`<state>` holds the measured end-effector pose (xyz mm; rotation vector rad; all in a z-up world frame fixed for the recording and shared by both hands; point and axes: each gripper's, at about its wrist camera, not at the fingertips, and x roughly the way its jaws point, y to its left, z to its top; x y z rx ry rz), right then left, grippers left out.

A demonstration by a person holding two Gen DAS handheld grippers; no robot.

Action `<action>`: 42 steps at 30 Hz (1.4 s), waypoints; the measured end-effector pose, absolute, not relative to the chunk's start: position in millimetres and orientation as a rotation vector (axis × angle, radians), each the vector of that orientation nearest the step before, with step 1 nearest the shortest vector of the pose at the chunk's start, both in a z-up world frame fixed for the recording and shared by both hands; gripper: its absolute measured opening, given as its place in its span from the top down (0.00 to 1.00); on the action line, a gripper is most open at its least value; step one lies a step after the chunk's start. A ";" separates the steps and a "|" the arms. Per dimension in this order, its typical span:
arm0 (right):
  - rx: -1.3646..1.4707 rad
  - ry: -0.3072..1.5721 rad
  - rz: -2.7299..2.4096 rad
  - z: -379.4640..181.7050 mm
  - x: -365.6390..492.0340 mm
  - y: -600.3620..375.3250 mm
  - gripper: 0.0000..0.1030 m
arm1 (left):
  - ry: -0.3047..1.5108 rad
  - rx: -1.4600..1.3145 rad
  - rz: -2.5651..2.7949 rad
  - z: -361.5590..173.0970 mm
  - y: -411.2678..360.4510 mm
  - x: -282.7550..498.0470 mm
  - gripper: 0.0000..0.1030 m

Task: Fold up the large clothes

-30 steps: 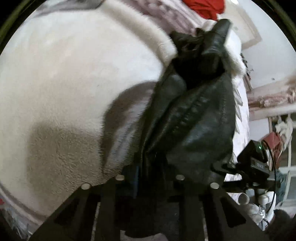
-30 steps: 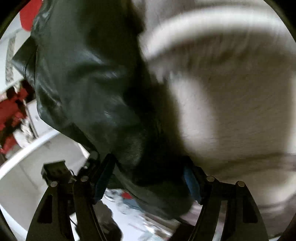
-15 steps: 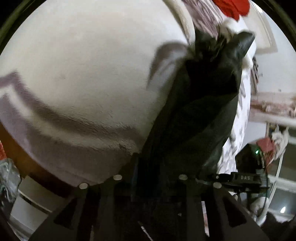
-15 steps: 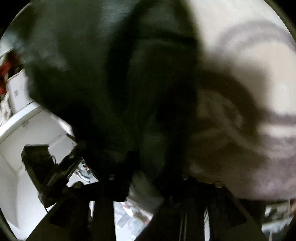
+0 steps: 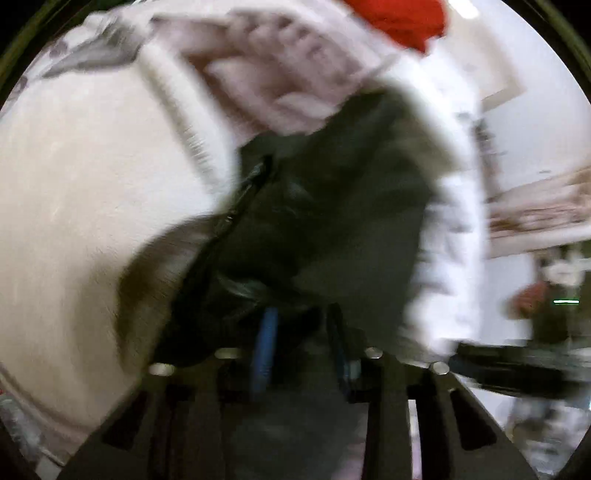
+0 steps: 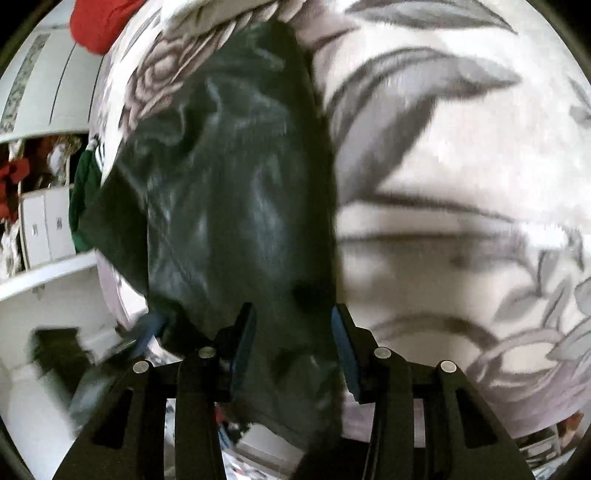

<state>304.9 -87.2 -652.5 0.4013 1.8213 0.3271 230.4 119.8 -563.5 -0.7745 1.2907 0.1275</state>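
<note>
A black leather garment [image 5: 325, 221] lies bunched on a pale fleece blanket [image 5: 85, 206] in the blurred left wrist view. My left gripper [image 5: 303, 332] has its blue-padded fingers close together with the garment's edge between them. In the right wrist view the same garment [image 6: 229, 192] stretches away over the grey floral blanket [image 6: 461, 184]. My right gripper [image 6: 293, 332] stands with its jaws a little apart and the garment's near edge lying between the blue pads [image 6: 343, 339]. The left gripper's body shows blurred at lower left in the right wrist view [image 6: 92, 354].
A red cloth [image 5: 402, 18] lies at the far end of the bed, also seen in the right wrist view [image 6: 99, 26]. White cupboards and shelves [image 6: 40, 229] with a green garment [image 6: 83, 195] stand to the left. Cluttered furniture [image 5: 543, 206] stands to the right.
Both grippers have swung forward over the bed with the black garment, which now lies flatter on the blanket. The right gripper's jaws have parted a little.
</note>
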 end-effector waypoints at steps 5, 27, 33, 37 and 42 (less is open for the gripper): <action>0.261 1.763 0.417 -638.7 337.6 -41.7 0.57 | 1.285 -0.865 0.058 -581.9 145.1 224.1 0.96; 0.056 1.759 0.804 -647.2 383.4 121.1 0.56 | 1.201 -0.905 0.090 -532.2 124.0 192.8 0.79; -0.049 1.850 0.757 -691.2 402.2 129.4 0.57 | 1.203 -0.834 0.209 -518.0 97.8 195.0 0.47; 0.047 1.792 0.794 -639.5 415.0 59.0 0.53 | 1.177 -0.787 0.316 -502.3 82.4 182.7 0.47; 0.111 1.767 0.671 -642.1 454.5 -25.9 0.38 | 1.187 -0.776 0.418 -527.1 80.5 191.6 0.49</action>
